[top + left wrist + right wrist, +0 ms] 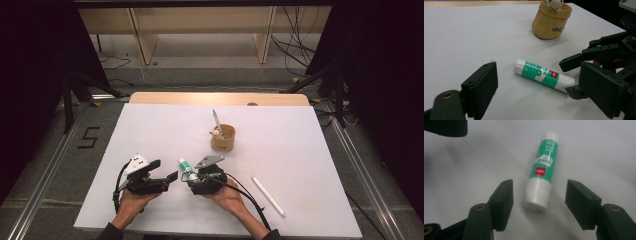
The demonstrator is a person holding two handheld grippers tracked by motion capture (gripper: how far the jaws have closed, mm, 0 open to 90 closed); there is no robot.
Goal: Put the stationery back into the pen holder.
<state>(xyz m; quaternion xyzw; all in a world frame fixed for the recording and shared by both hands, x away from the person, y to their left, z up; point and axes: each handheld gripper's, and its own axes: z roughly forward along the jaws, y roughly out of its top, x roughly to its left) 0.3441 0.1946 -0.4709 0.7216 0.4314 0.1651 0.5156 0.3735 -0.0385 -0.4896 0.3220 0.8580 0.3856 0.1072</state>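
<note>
A green and white glue stick lies flat on the white table sheet, near the front. My right gripper is low over it and open, one jaw on each side of the stick's white cap with a gap on both sides. In the left gripper view that gripper comes in from the right around the cap end. My left gripper is open just left of the stick, pointing at it, and holds nothing.
A tan cup-like holder stands behind the glue stick with a pen and a small figure in it. A white pen lies at the front right. Bare sheet spreads left and far.
</note>
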